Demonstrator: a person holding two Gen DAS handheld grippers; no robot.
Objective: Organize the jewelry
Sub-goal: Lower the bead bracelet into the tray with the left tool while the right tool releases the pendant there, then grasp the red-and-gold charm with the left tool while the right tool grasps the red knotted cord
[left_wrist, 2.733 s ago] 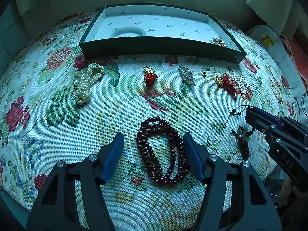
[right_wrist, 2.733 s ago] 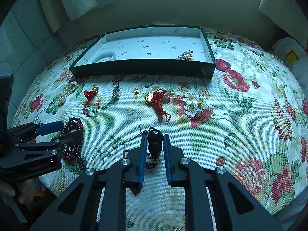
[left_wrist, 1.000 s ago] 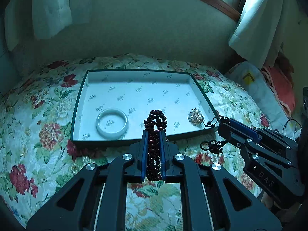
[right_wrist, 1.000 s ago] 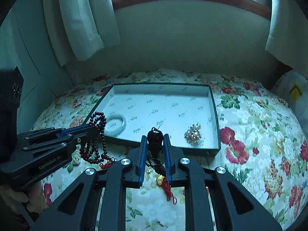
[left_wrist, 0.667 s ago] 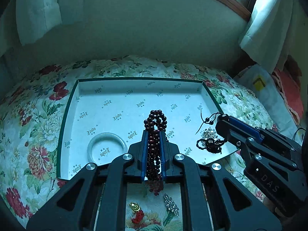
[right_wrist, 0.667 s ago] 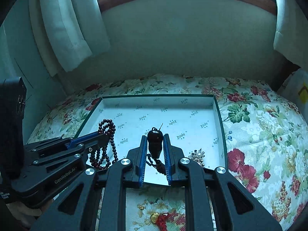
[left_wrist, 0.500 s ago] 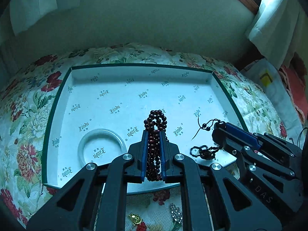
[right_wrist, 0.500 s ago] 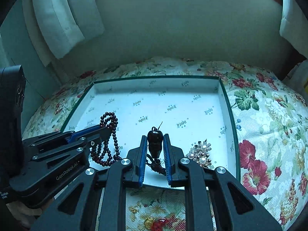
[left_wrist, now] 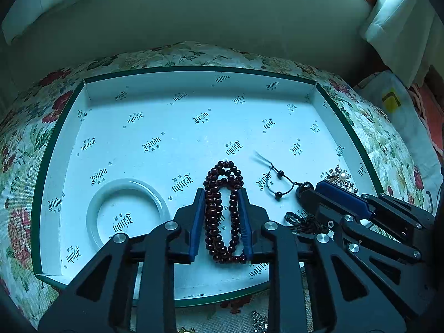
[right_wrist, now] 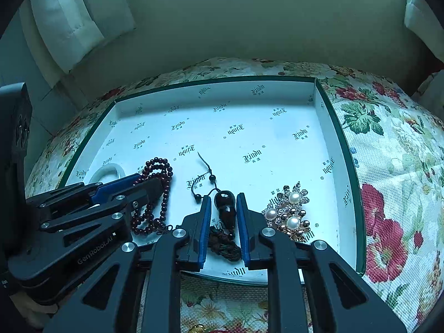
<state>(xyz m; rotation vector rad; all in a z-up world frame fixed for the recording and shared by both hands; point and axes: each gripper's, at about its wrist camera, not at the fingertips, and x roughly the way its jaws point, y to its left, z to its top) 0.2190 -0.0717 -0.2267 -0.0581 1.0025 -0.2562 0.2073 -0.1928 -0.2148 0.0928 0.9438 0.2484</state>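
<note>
**One tray, four pieces of jewelry laid in it**

A single shallow tray, green outside and lined with white printed paper, is seen on a floral-covered surface. Four pieces are counted inside it. One white bangle lies flat near the tray's front left corner. One dark red bead strand is laid in a doubled loop on the lining between the jaws of the left gripper; these jaws are opening, a narrow gap is seen on each side, and the strand is not pressed. One dark gourd-shaped pendant with a beaded cord and a knotted tassel lies on the lining between the jaws of the right gripper. These jaws are only slightly parted and stand just clear of the pendant on both sides. One pearl and rhinestone brooch rests near the tray's right wall, just beside the right gripper.
</note>
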